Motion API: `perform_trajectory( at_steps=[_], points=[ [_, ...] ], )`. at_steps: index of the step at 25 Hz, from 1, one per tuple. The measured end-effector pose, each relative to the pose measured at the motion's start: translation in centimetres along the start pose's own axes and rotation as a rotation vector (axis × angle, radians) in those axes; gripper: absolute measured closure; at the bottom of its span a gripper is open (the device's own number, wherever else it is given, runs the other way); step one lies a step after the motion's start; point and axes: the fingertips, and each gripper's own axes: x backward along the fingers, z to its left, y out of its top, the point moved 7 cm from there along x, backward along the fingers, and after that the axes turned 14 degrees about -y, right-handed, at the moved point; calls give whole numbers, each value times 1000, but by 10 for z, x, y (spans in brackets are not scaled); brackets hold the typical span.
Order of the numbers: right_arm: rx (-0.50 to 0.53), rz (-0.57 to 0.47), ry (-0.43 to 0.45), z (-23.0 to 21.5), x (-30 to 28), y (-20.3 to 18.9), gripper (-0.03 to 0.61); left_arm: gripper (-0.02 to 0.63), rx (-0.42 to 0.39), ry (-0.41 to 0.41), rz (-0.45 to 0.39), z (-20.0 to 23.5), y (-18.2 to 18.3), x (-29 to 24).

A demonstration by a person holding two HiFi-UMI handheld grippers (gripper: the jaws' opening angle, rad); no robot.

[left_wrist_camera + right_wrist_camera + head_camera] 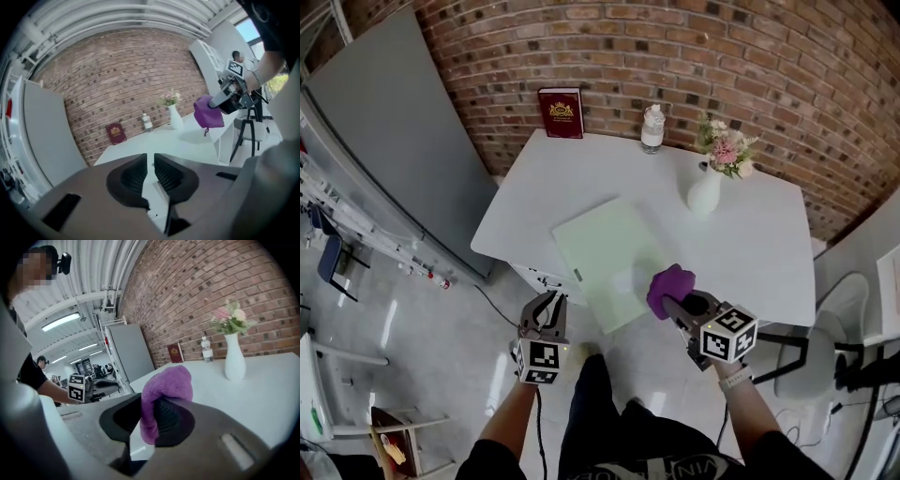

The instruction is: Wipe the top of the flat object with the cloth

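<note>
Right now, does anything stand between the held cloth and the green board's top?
Nothing visible does. The right gripper holds the cloth at the green board's near right edge; the board's top is bare. Vase, bottle and book stand farther back on the table.

The right tool (149,417) has its jaws clamped on a purple cloth (169,383), which bulges up above the pads and hangs a little below them. Beyond lies the white bench (267,385). On it stand a white vase (234,363) holding pink and cream flowers and, further back, a clear bottle (206,350). A red book (175,352) (upright) stands by the brick wall (211,291).
</note>
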Motion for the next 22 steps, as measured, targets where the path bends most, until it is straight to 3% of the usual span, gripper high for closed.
perform_trajectory(
  at_steps=[8, 12, 18, 22],
  points=[
    [88, 94, 82, 22, -141, 76, 518, 592, 290, -20, 5, 87, -14, -71],
    [124, 164, 123, 42, -219, 95, 518, 591, 424, -142, 47, 100, -22, -107],
    [176, 264, 169, 76, -310, 94, 518, 589, 445, -169, 145, 105, -28, -128],
    [259, 356, 140, 86, -345, 76, 518, 589, 477, -178, 159, 102, -34, -133]
  ],
)
